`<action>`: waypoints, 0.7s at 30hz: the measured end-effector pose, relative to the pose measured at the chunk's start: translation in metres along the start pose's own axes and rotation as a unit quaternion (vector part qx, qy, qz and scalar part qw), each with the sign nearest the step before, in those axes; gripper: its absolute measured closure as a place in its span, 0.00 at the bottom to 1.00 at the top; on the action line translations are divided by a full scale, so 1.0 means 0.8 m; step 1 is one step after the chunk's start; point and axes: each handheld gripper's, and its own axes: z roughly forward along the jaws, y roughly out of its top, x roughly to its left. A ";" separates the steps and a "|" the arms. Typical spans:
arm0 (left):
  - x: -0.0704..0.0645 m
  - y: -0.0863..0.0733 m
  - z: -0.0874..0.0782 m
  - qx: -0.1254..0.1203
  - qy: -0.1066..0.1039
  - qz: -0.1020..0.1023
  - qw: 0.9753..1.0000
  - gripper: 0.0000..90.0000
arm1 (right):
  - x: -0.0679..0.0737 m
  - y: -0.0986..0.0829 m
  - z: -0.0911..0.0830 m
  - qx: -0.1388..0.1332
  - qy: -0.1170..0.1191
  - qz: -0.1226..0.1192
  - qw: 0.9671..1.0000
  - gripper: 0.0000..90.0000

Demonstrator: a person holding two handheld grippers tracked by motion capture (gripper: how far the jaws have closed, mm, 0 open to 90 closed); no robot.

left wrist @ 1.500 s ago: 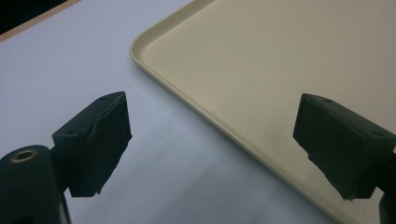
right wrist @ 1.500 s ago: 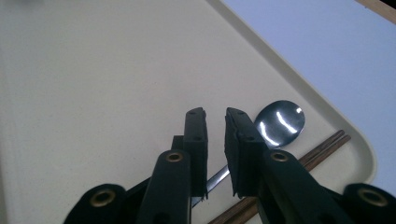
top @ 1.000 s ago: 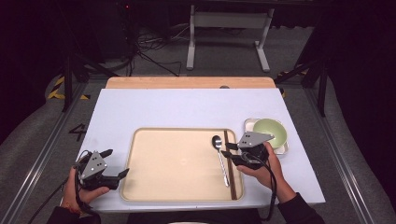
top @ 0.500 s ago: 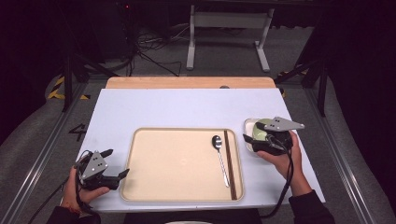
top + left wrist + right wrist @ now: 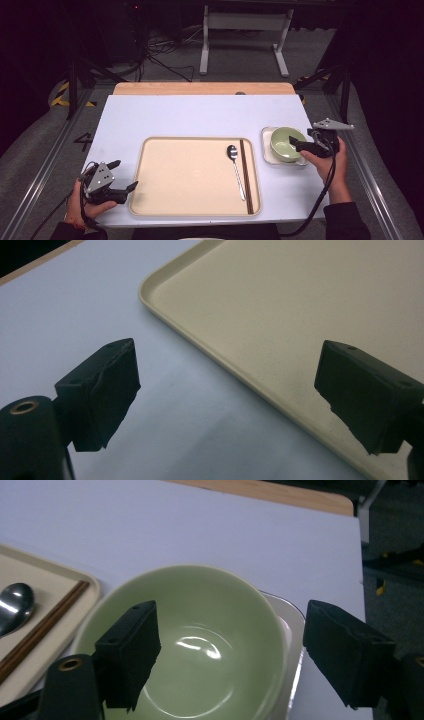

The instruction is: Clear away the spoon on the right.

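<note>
Green bowl (image 5: pixel 286 143) on a white square dish (image 5: pixel 267 152) near the table's (image 5: pixel 200 115) right edge, just beside the beige tray (image 5: pixel 190 175). Right gripper (image 5: pixel 298 145) at the bowl's right rim, jaws wide — one over the bowl's hollow, one outside it. Left gripper (image 5: pixel 125 175) at the front-left corner, jaws wide, empty, straddling the tray's left rim. Spoon (image 5: pixel 236 167) and chopsticks (image 5: pixel 246 172) along the tray's right side.

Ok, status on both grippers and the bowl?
Right gripper open, jaws straddling green bowl's near rim. Bowl sits on white dish, ungrasped. Left gripper open, idle at tray corner. Nothing blocking.
</note>
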 end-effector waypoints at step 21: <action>0.002 0.000 0.003 0.001 -0.004 0.002 1.000 0.13 | -0.046 -0.038 0.053 0.105 0.070 0.109 0.986 0.49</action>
